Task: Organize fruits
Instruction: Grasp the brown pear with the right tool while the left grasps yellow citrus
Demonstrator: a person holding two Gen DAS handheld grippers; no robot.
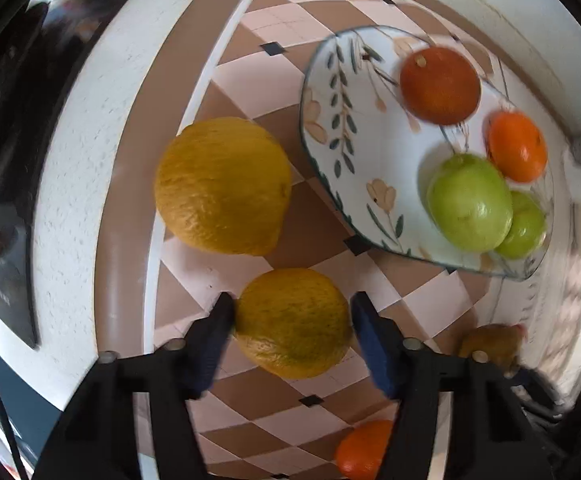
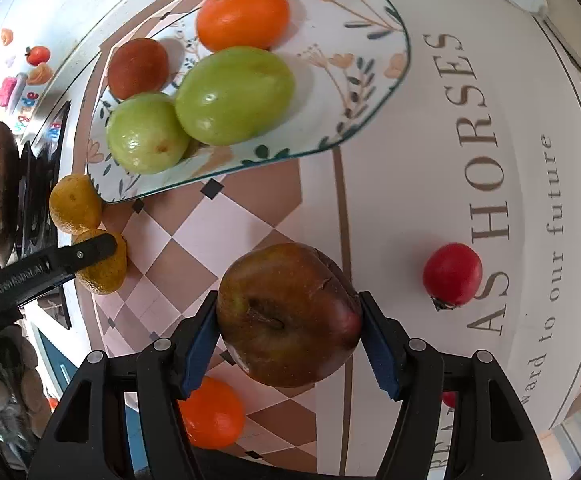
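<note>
My left gripper (image 1: 292,306) points straight down, and both blue pads press the sides of a yellow citrus fruit (image 1: 290,332) lying on the checked tablecloth. In the right wrist view that fruit (image 2: 104,278) shows under a black finger of the left gripper. My right gripper (image 2: 286,304) is shut on a dark red-brown apple (image 2: 286,316), held just above the cloth. A flowered plate (image 1: 330,128) (image 2: 370,60) beyond both grippers holds two green apples (image 2: 234,94), an orange mandarin (image 2: 242,14) and a dark red fruit (image 2: 138,66).
A second, larger yellow citrus fruit (image 1: 222,186) (image 2: 74,204) lies left of the plate. A loose mandarin (image 1: 364,450) (image 2: 210,412) sits near the gripper bases. A small red fruit (image 2: 452,274) rests on the lettered white part of the cloth. Dark surfaces border the table's left edge (image 1: 6,120).
</note>
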